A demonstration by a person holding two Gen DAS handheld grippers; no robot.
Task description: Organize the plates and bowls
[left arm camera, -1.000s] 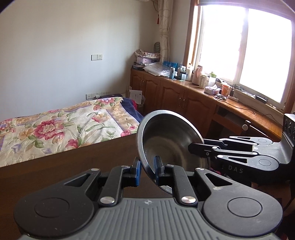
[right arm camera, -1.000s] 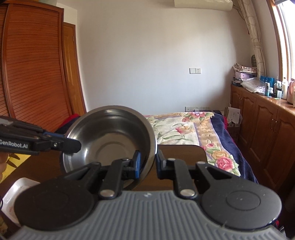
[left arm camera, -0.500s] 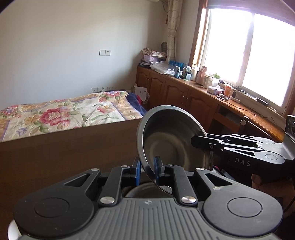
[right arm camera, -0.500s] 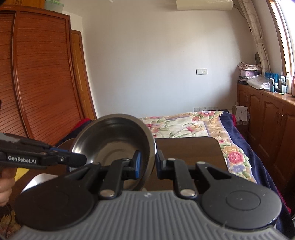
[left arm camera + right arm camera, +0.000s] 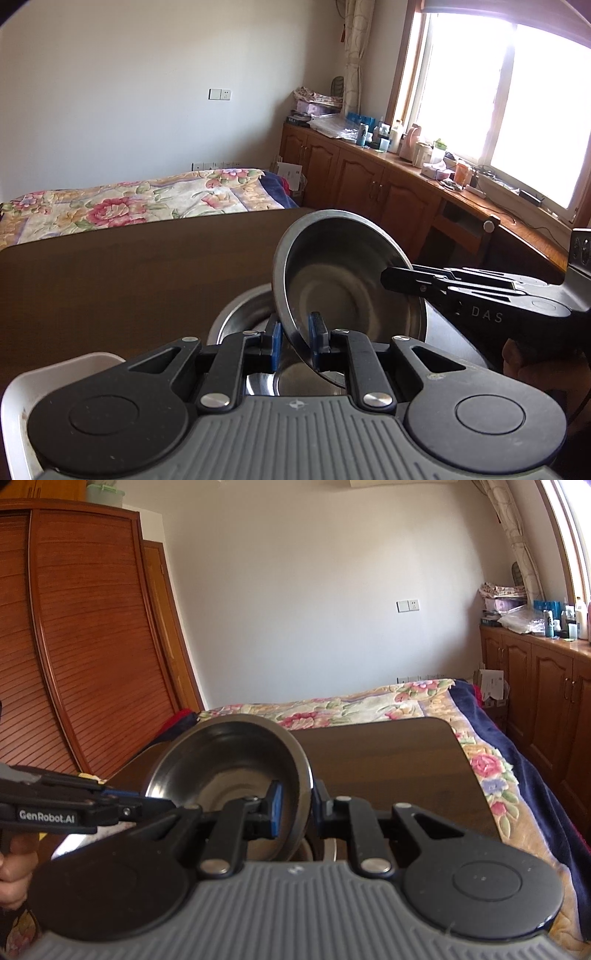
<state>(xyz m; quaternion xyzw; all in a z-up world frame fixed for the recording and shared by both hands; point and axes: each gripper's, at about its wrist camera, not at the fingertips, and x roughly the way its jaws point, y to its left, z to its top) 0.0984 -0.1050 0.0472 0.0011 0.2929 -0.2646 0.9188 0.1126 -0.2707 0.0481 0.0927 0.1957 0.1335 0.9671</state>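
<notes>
Round stainless-steel bowl (image 5: 343, 280): held in the air, tilted on edge, hollow facing the left wrist camera. Left claw (image 5: 293, 341): clenched on the bowl's lower rim, one blue pad inside, one outside. Right claw (image 5: 295, 808): clenched on the opposite rim, which passes between its blue pads; in the left wrist view its black fingers (image 5: 413, 282) reach in from the right. Second stainless-steel bowl (image 5: 240, 317): directly below, resting on the dark brown wooden bench (image 5: 129, 273). White rectangular dish (image 5: 22, 398): at the bench's near left corner, partly hidden by the left claw. Bed with floral quilt (image 5: 122, 203): beyond the bench. Wooden wardrobe (image 5: 74, 657): at left in the right wrist view.
</notes>
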